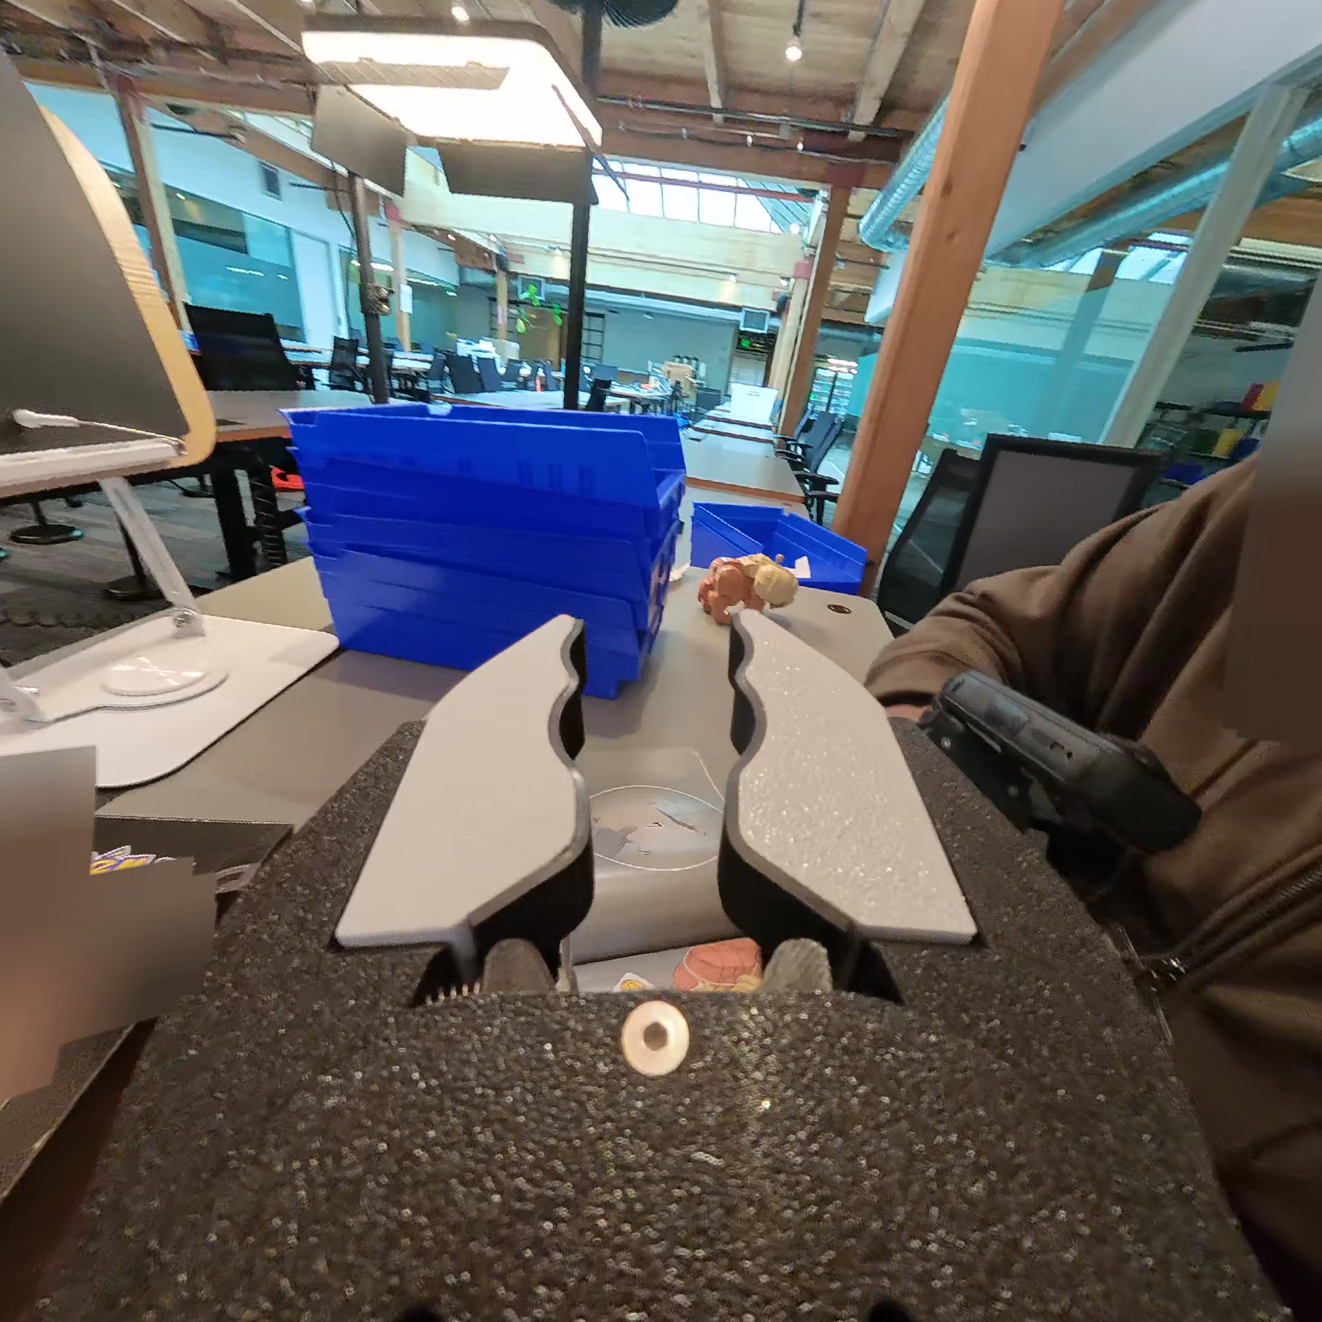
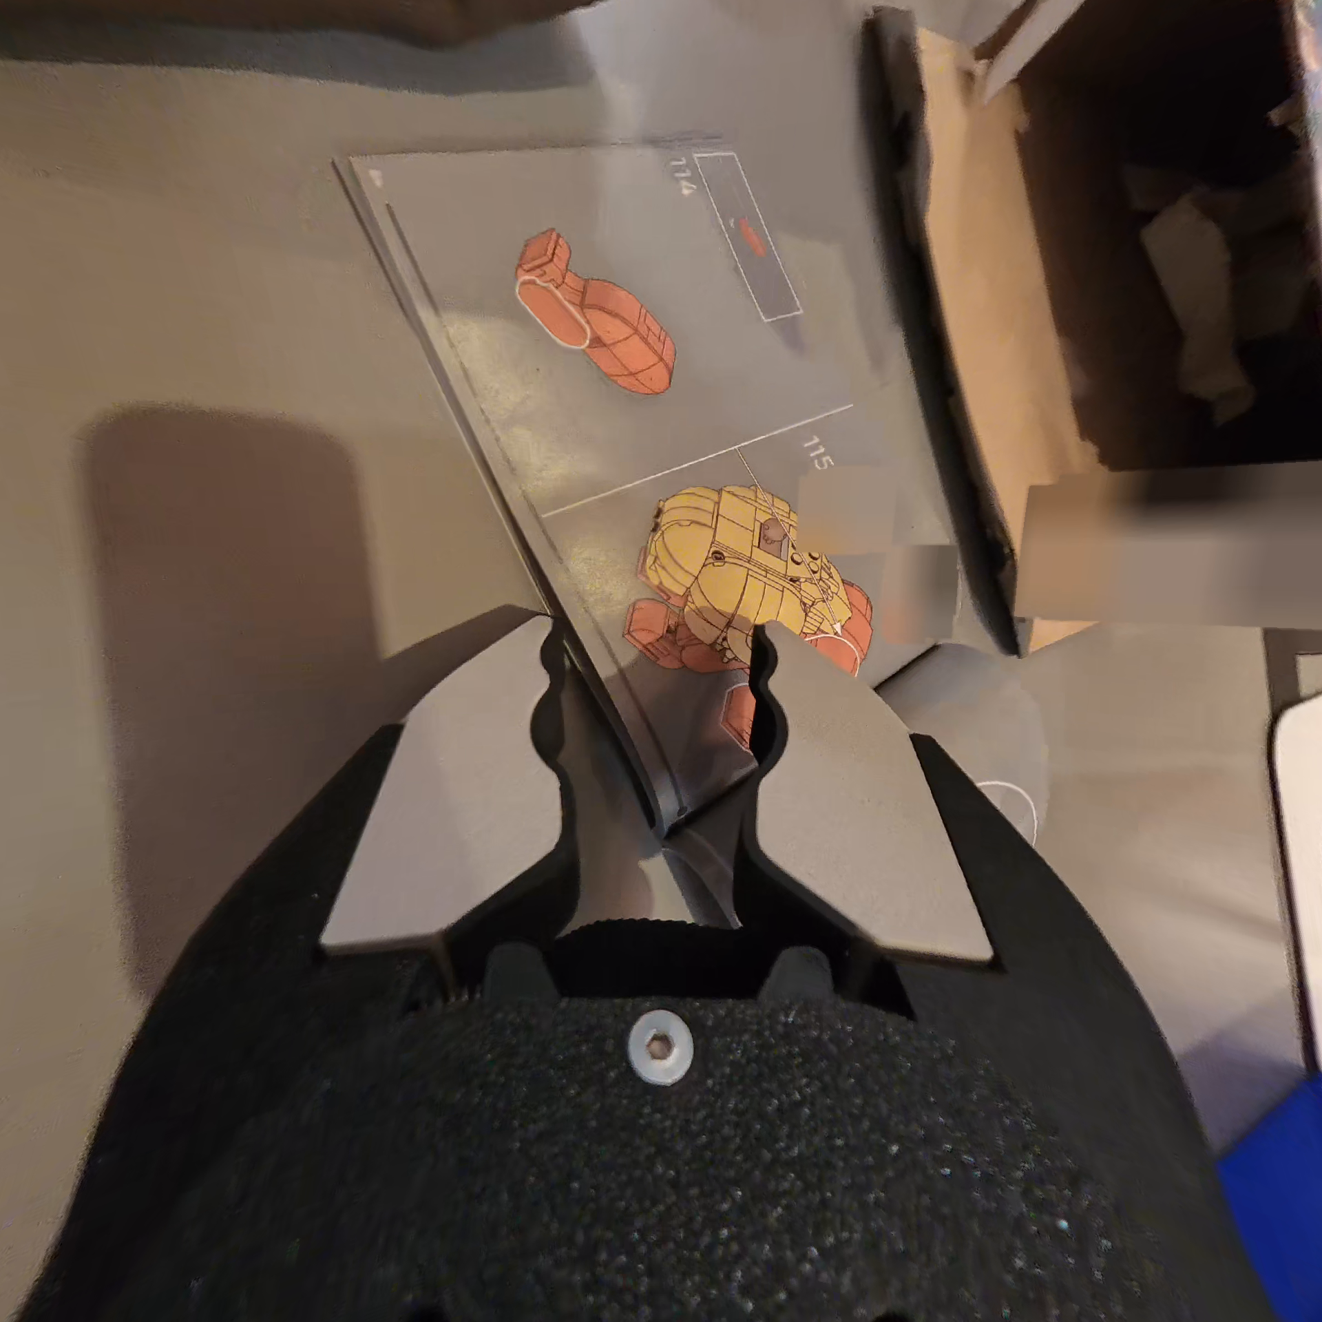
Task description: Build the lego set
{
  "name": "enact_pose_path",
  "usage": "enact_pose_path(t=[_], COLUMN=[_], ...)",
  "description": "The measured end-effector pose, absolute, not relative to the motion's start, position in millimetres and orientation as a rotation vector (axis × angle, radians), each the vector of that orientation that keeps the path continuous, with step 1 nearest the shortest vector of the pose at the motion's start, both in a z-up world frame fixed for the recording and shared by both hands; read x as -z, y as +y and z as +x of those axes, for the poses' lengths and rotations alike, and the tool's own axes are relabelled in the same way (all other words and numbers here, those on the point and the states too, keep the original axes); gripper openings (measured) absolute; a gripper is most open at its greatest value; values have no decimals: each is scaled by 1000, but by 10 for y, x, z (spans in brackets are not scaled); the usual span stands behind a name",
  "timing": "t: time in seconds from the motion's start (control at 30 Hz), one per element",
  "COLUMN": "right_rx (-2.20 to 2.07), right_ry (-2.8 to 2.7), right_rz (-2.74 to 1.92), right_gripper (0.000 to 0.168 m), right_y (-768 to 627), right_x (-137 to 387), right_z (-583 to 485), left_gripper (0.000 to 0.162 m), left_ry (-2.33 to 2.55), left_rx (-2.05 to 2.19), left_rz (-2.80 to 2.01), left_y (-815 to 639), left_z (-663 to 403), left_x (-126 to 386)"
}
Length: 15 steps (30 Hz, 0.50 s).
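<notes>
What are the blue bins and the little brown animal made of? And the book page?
The stacked blue bins look like hard moulded plastic: even colour, thin straight rims, a slight sheen. The little brown and tan animal model seems to be glossy plastic bricks, though it is too small to be sure. The instruction booklet looks like smooth coated paper: its page is thin and reflects the light.

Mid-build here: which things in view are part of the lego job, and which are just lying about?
Job:
- brown-and-tan lego model on the grey table
- open instruction booklet
- left gripper and right gripper, jaws open, empty

Lying about:
- stacked blue bins
- single blue bin
- cardboard box
</notes>
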State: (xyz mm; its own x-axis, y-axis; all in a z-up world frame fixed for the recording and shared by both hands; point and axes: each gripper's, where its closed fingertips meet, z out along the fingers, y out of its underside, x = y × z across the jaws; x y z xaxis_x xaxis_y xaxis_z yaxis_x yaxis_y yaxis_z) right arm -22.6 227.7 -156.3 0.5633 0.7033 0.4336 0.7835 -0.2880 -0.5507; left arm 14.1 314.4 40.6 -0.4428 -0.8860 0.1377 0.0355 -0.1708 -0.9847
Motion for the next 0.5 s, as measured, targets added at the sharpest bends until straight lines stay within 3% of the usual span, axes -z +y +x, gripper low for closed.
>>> enact_pose_path(t=[0.2,0.5], right_rx=[263,60], right_ry=[-1153,-901], right_rz=[-1931,-1726], right_gripper=[51,51], right_y=[2519,2334], right_x=[1472,1073], right_z=[-228,133], left_gripper=[38,42], left_ry=[1298,1268], left_rx=[1654,1495], left_rz=[-1039,-1119], left_y=[3314,3451], left_z=[148,383], left_x=[-446,-210])
